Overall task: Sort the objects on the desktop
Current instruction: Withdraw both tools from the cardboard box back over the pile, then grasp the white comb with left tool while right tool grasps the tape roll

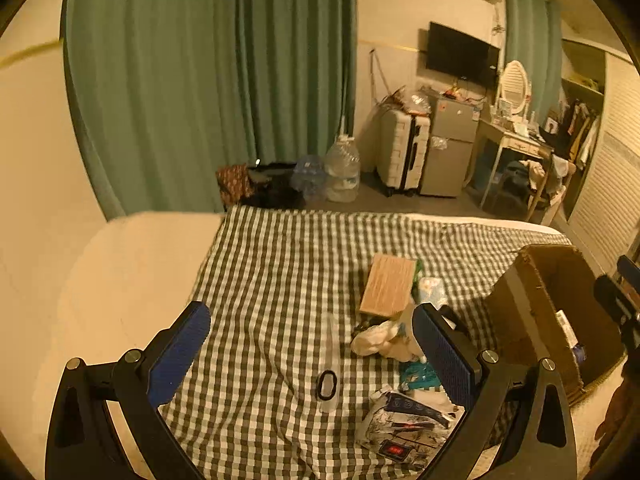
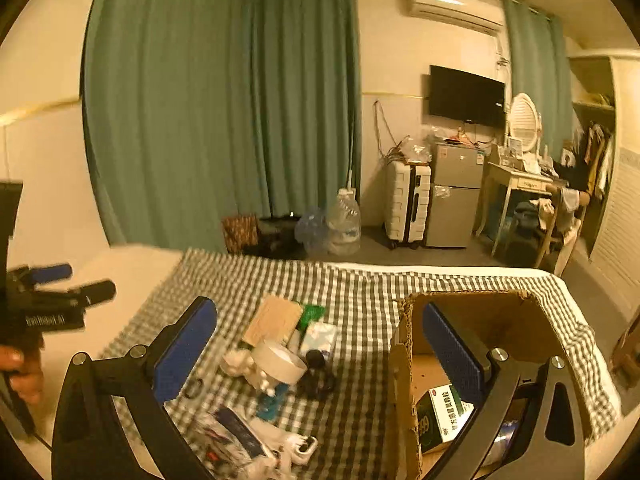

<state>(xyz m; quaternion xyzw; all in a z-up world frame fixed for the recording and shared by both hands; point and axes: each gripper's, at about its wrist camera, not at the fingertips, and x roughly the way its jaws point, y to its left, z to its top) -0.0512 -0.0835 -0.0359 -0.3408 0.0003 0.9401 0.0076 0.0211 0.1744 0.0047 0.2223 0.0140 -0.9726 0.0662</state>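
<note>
A pile of small objects lies on a checked cloth (image 1: 280,280): a wooden board (image 1: 387,285), a clear bottle (image 1: 329,364), a white crumpled item (image 1: 380,338), a printed packet (image 1: 404,424). In the right wrist view I see the board (image 2: 274,318), a tape roll (image 2: 280,362) and a dark round object (image 2: 318,372). A cardboard box (image 2: 492,324) stands at the right and holds a green and white medicine box (image 2: 442,412). My left gripper (image 1: 312,350) is open above the bottle, empty. My right gripper (image 2: 320,344) is open, empty, its right finger over the box.
The cardboard box shows at the right in the left wrist view (image 1: 548,280). The bed's bare cream sheet (image 1: 132,280) lies to the left of the cloth. Beyond the bed are green curtains, water jugs (image 1: 340,168), a suitcase and a small fridge.
</note>
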